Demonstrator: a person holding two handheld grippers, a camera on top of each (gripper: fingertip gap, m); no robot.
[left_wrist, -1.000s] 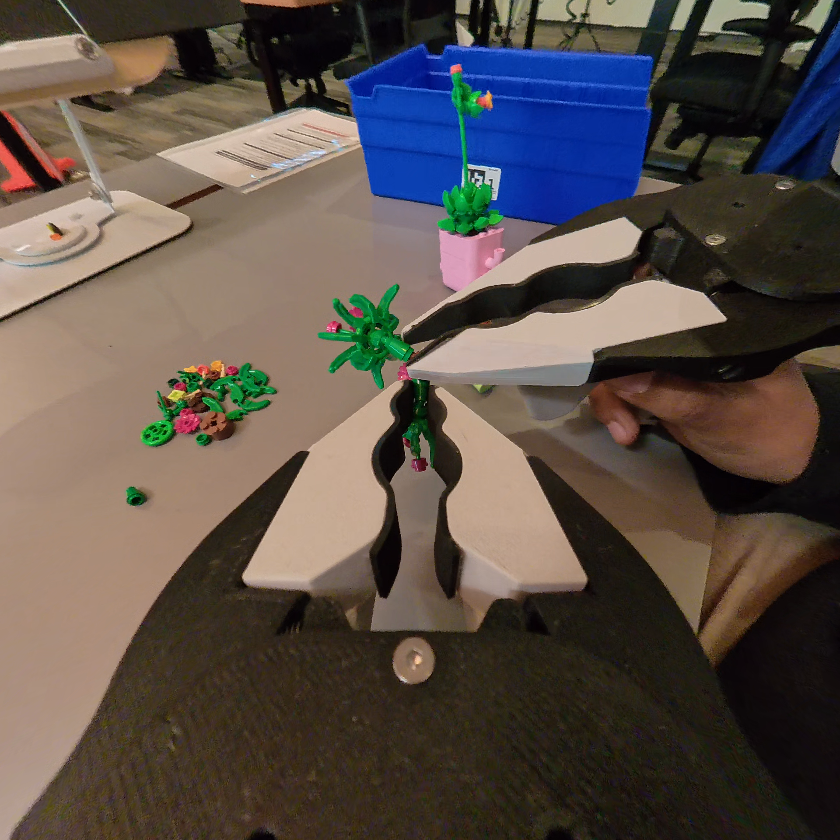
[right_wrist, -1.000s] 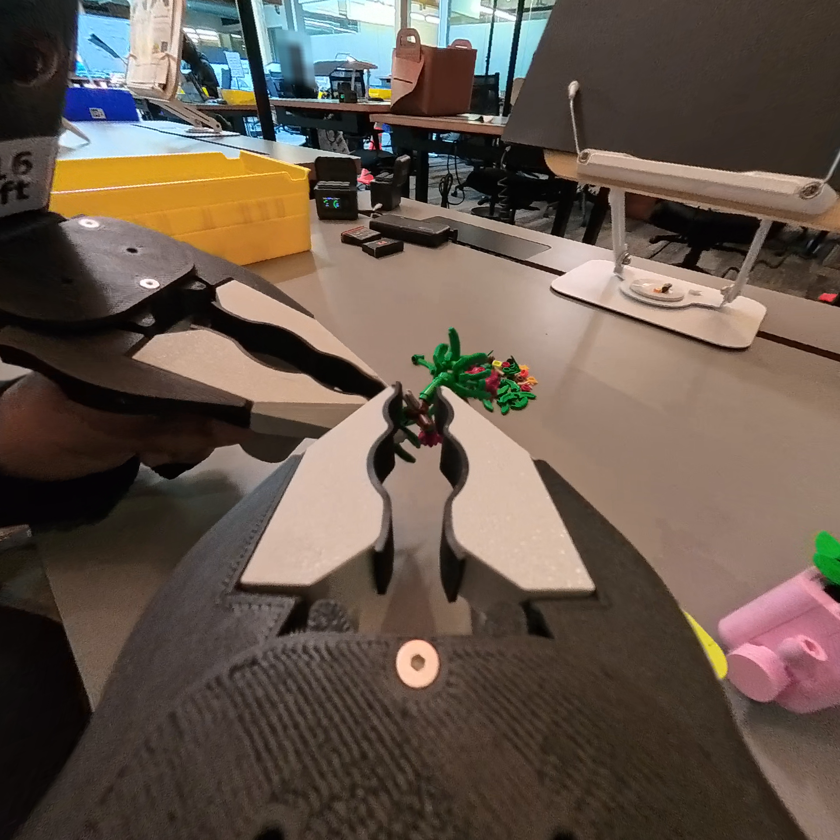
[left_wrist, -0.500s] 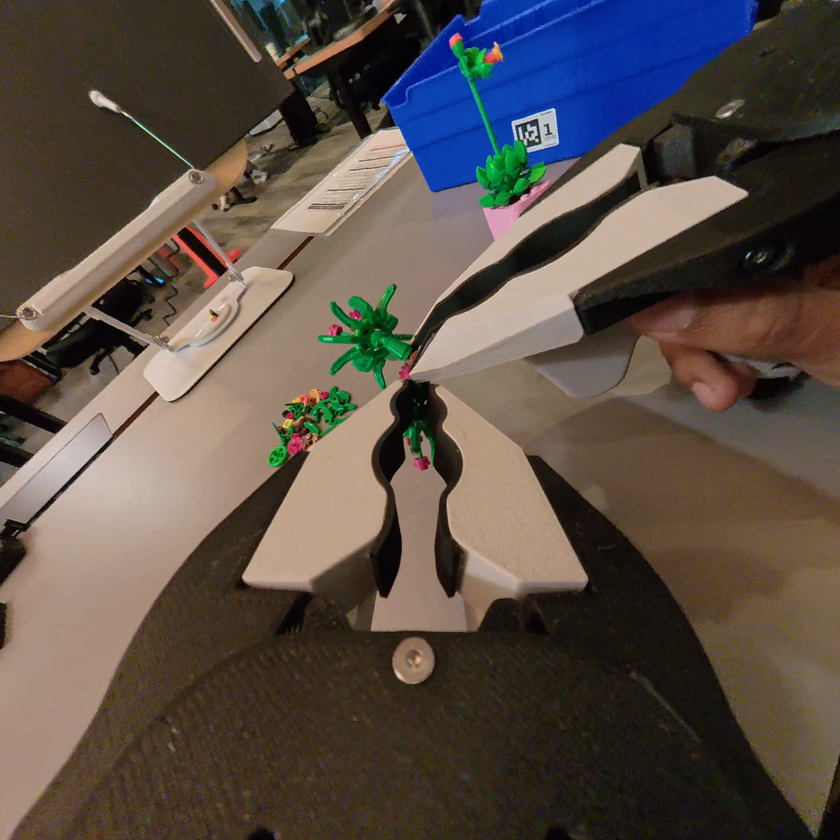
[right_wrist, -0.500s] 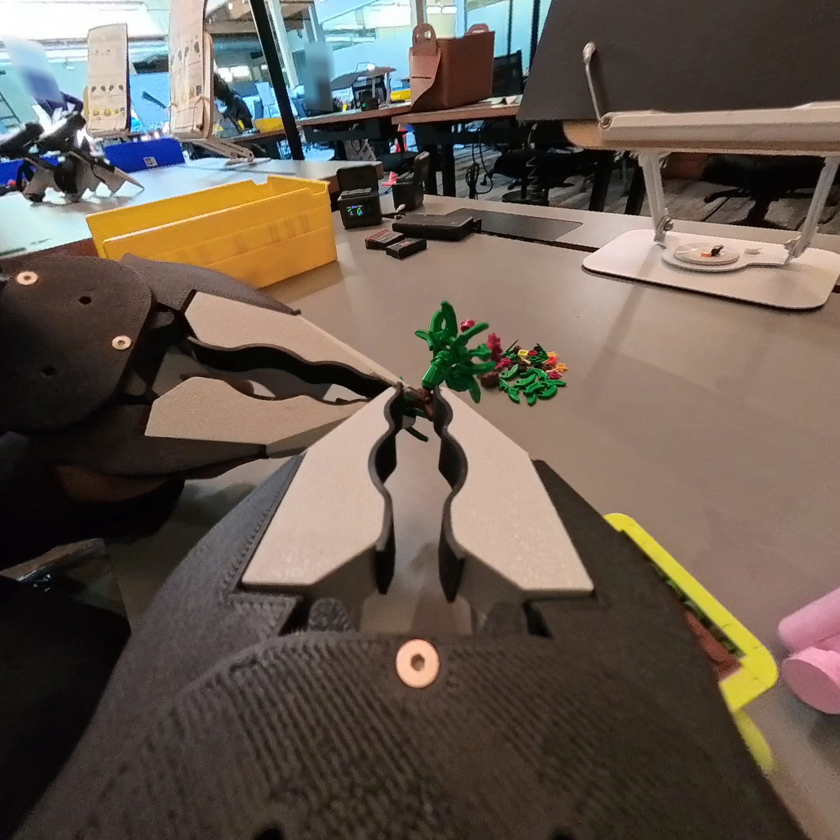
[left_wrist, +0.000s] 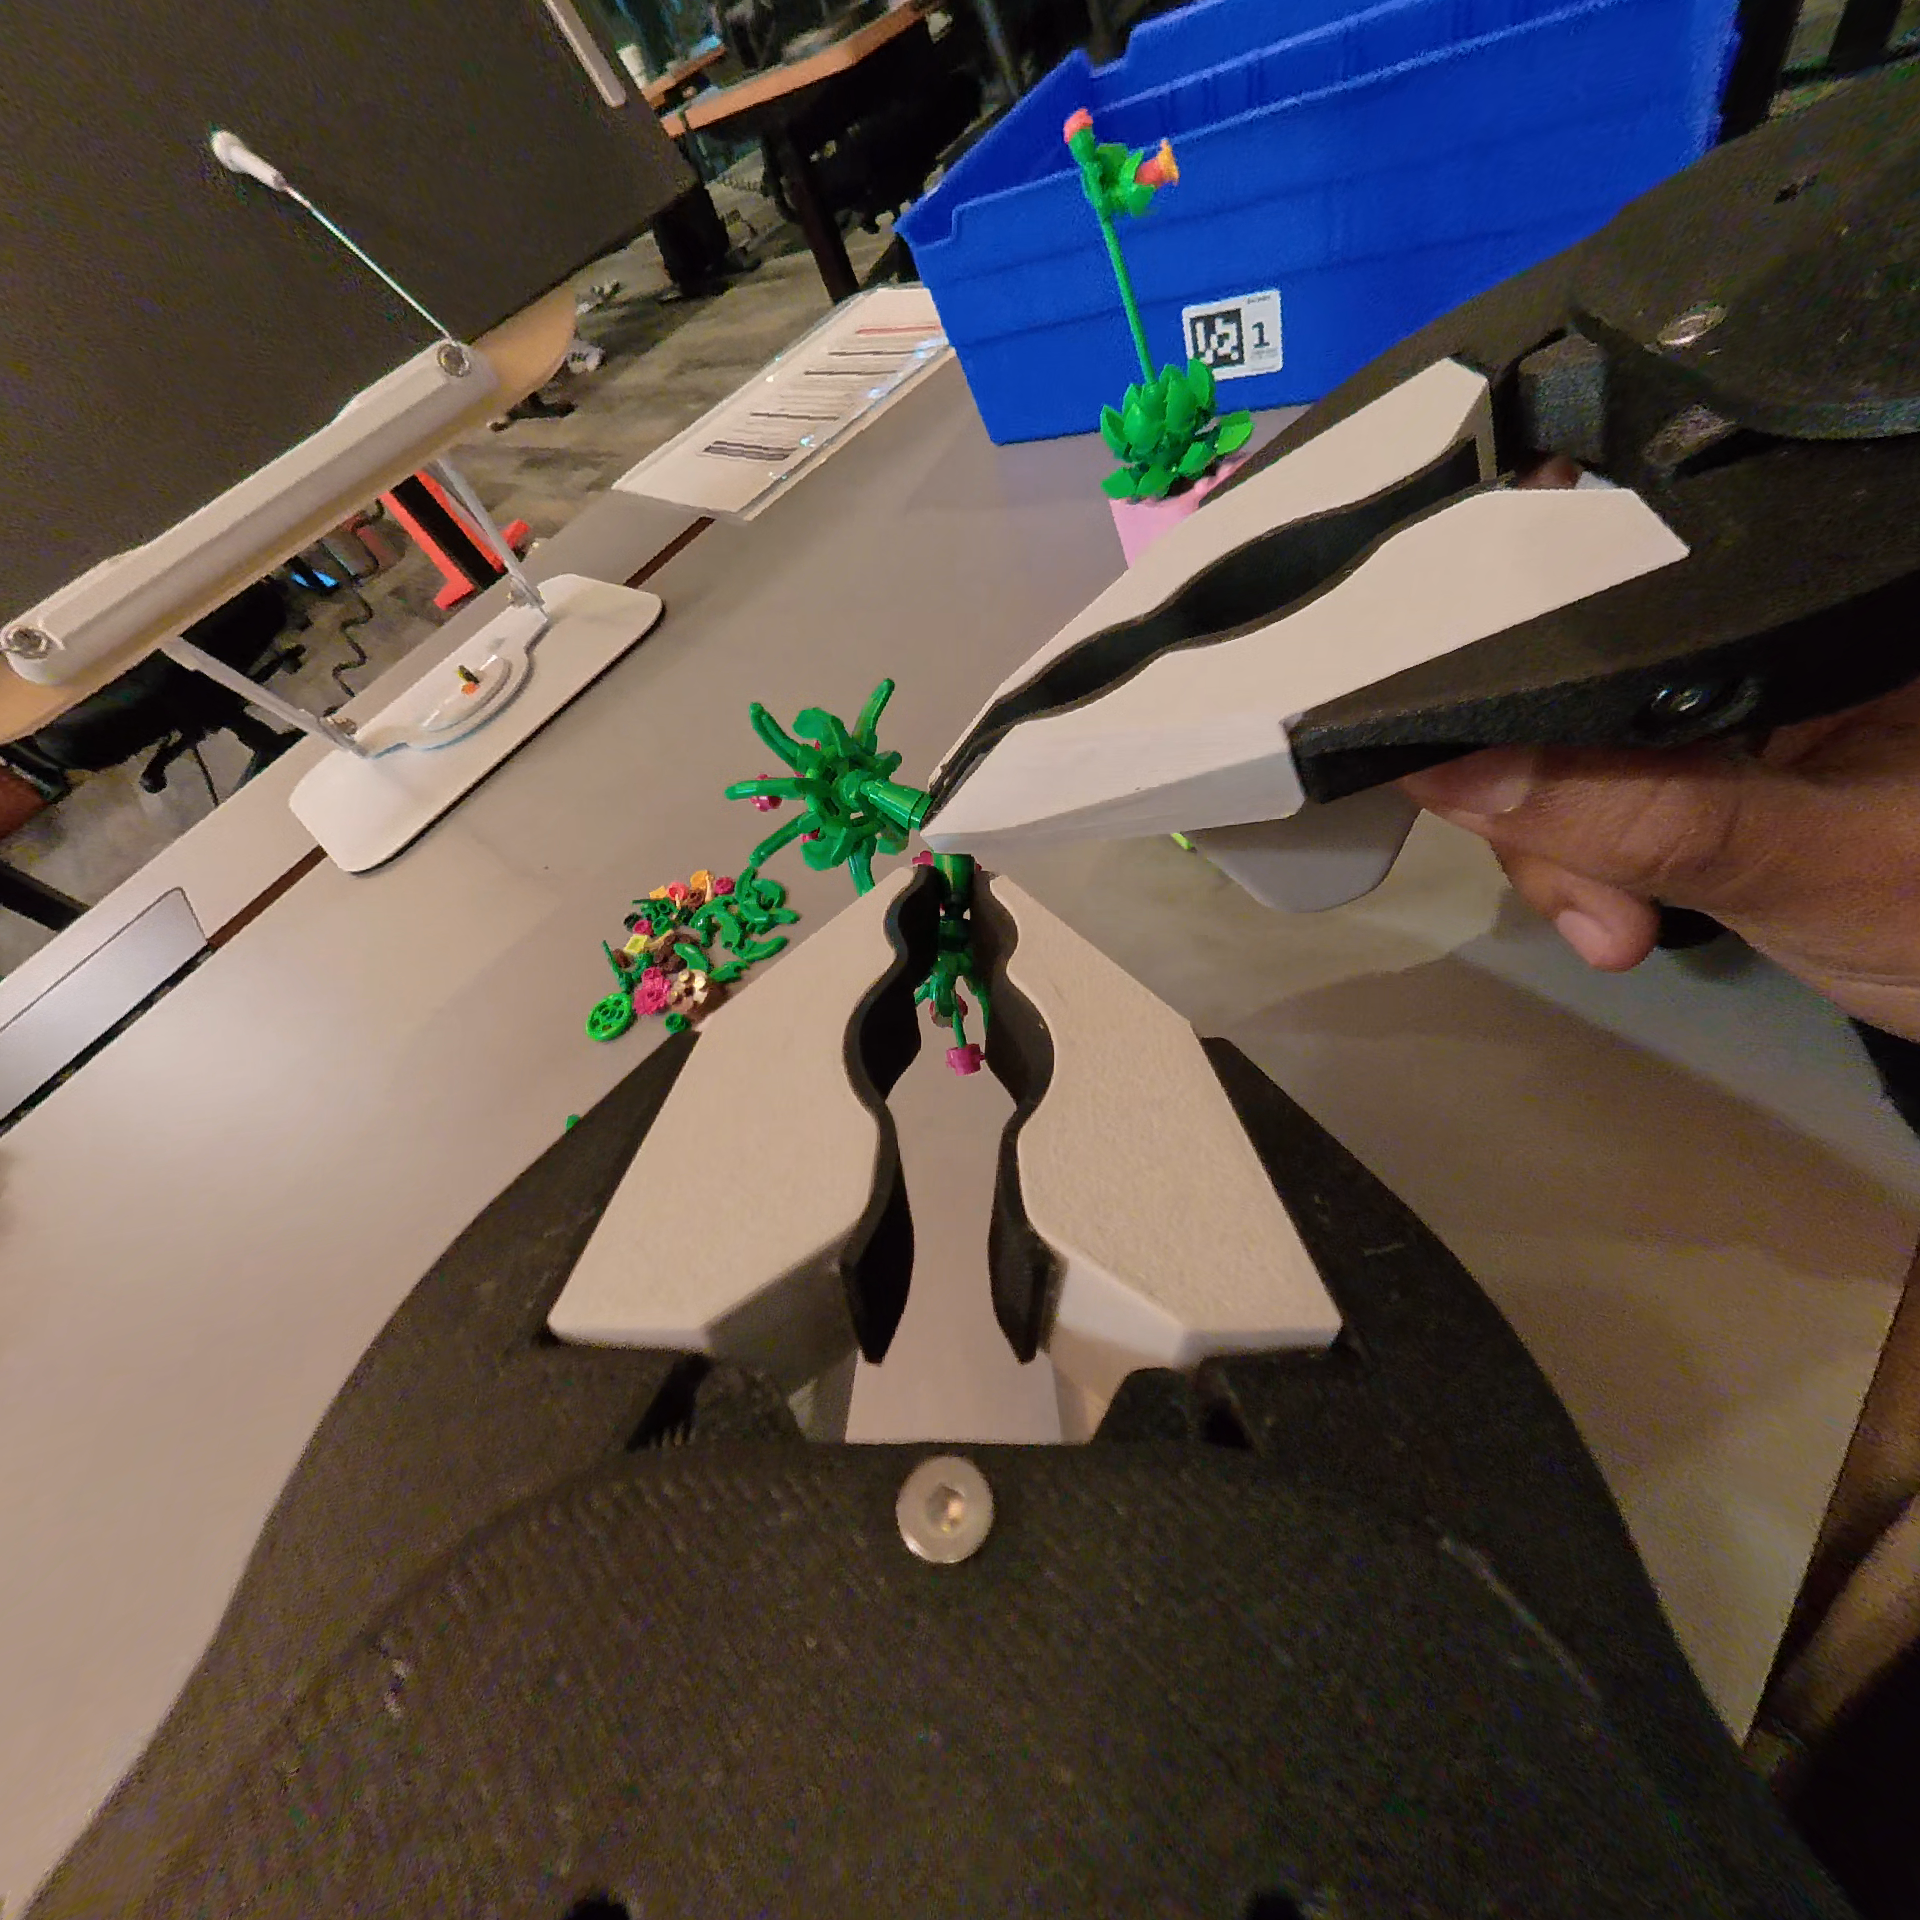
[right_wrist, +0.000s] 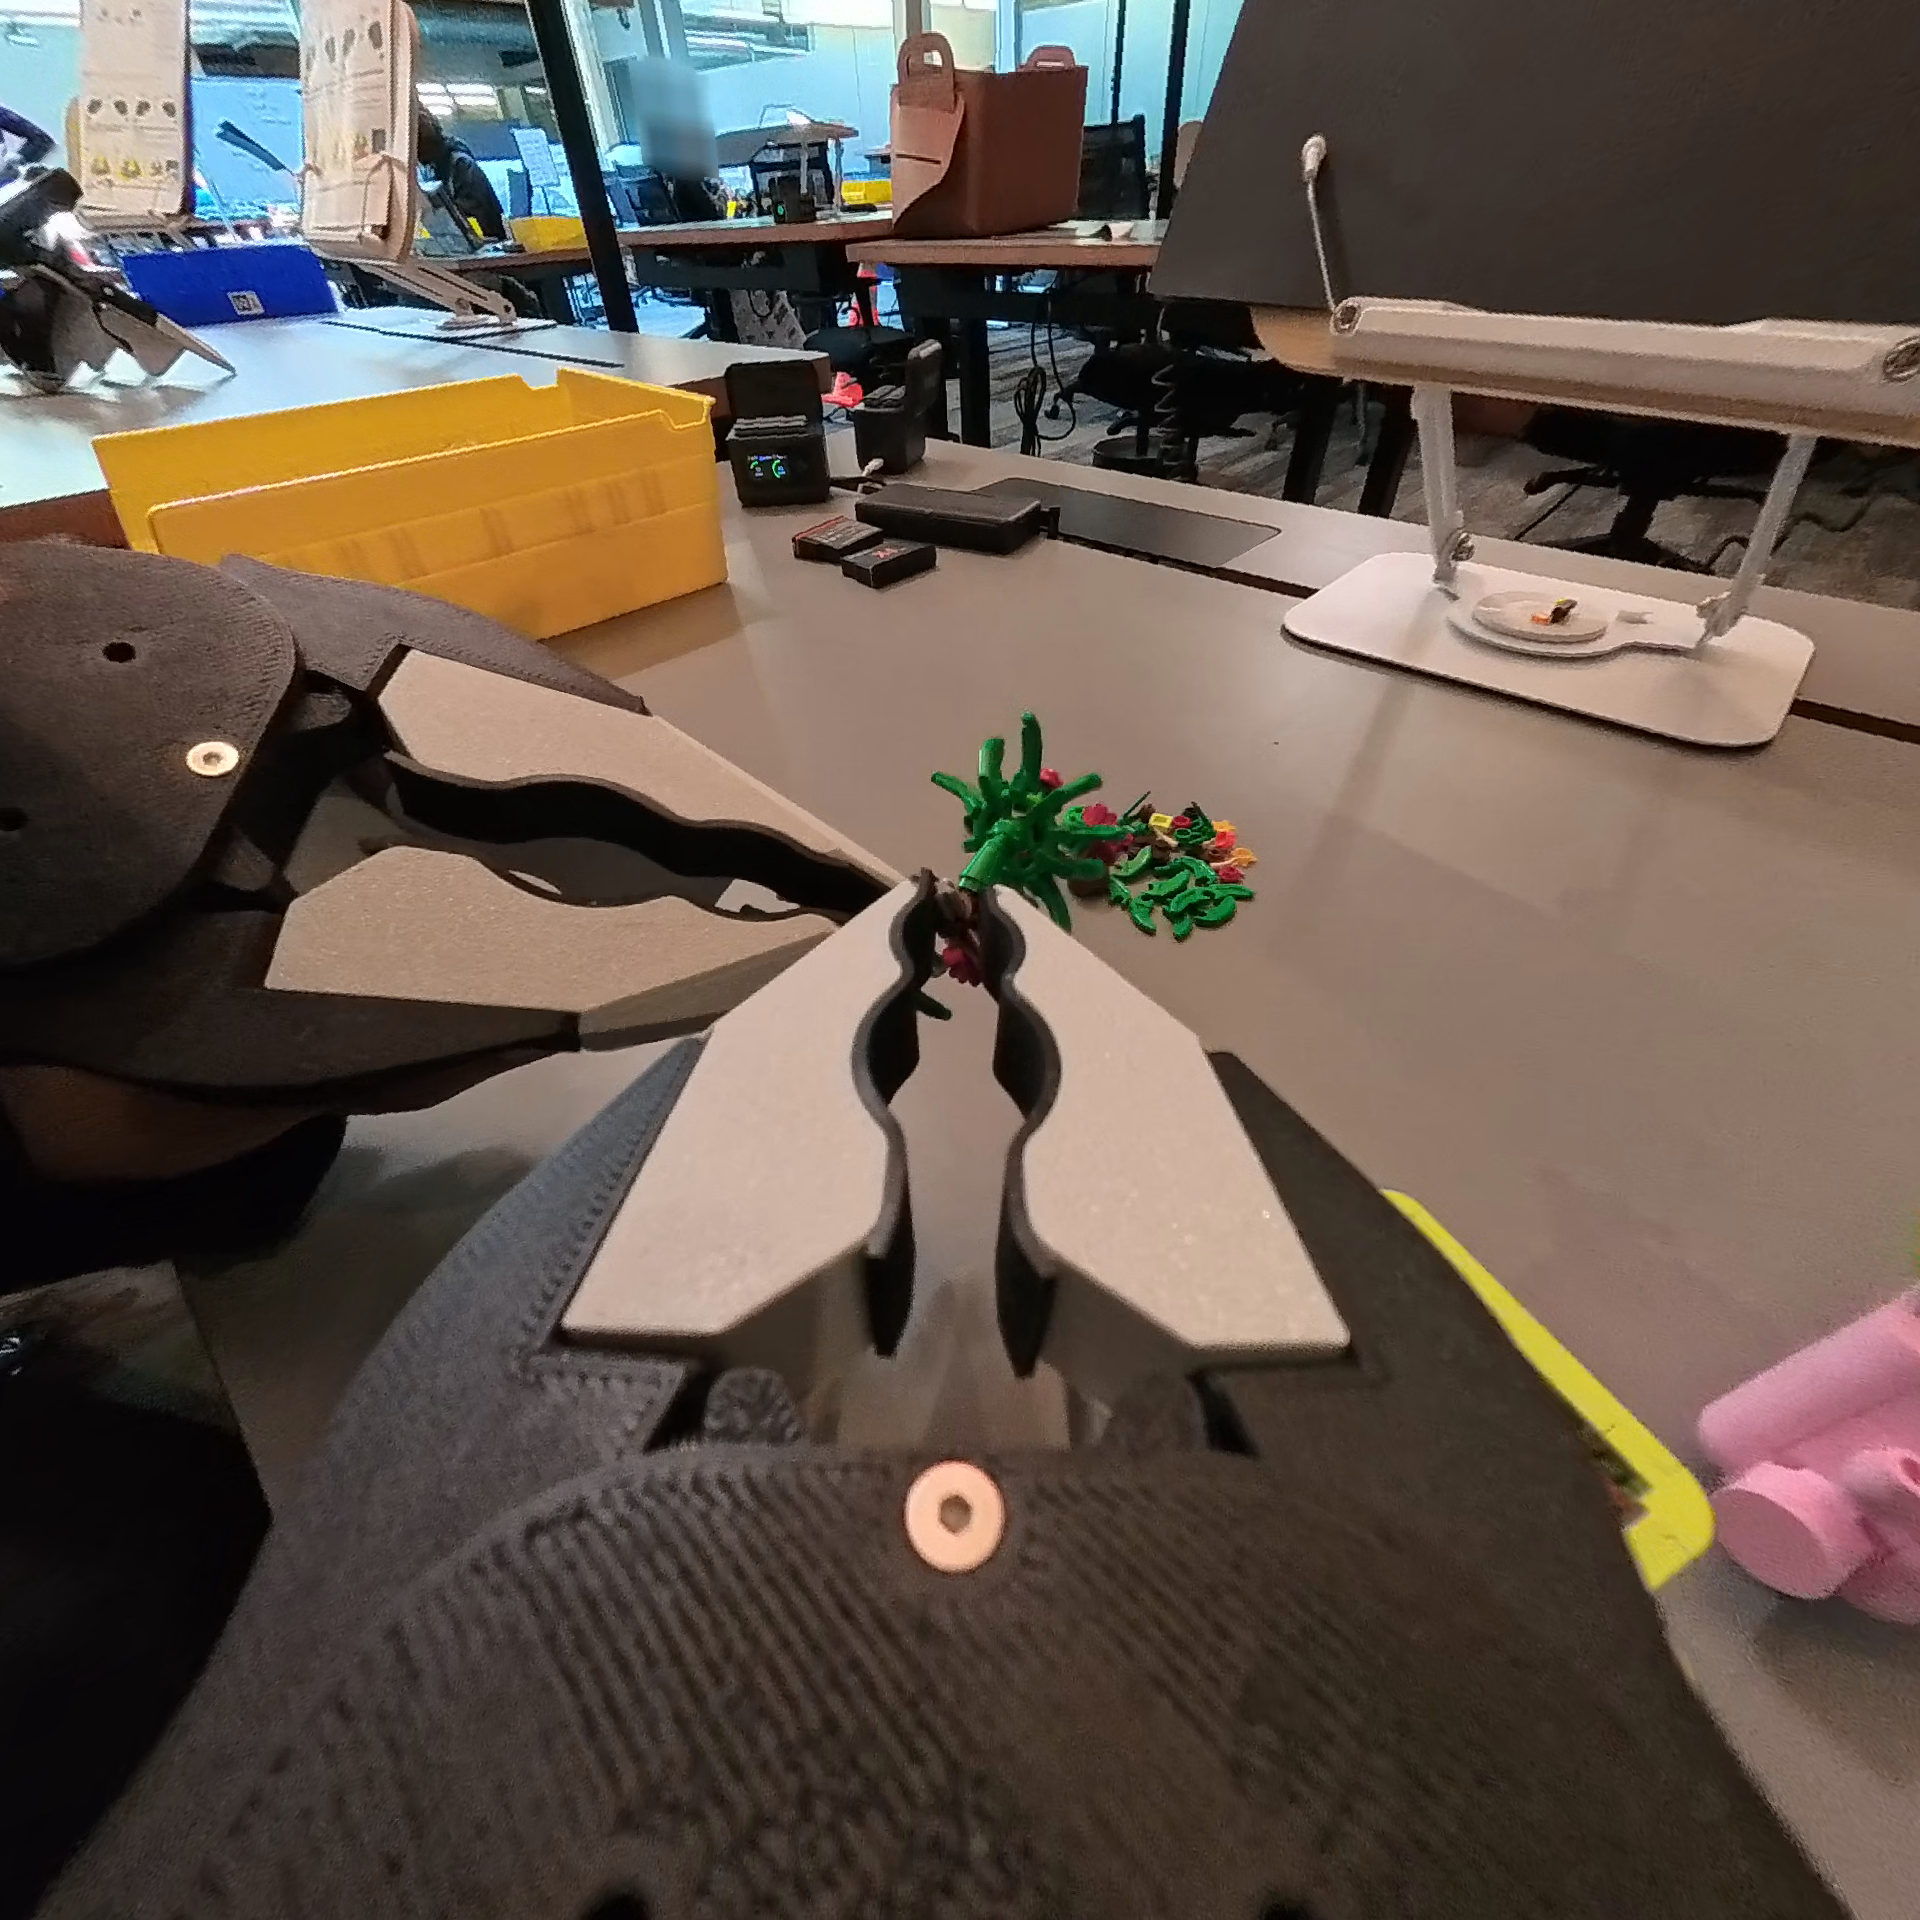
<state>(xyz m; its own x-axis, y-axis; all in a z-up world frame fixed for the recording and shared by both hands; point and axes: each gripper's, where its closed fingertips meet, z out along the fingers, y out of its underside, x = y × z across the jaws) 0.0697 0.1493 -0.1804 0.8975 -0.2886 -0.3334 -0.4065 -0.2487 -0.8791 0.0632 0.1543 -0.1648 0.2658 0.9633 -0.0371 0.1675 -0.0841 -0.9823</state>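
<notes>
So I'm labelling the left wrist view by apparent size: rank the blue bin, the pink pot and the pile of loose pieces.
1. Blue bin.
2. Pile and pink pot: unsure, since the right gripper hides most of the pot.

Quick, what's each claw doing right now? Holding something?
Left gripper: shut on the green stem with pink buds.
Right gripper: shut on the leafy green plant piece.

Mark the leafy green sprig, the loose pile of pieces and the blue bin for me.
sprig (left_wrist: 836, 795): left wrist view, on the leaf cluster at its centre.
pile (left_wrist: 691, 951): left wrist view, middle of the scattered pieces on the table.
bin (left_wrist: 1351, 208): left wrist view, on its front wall.
</notes>
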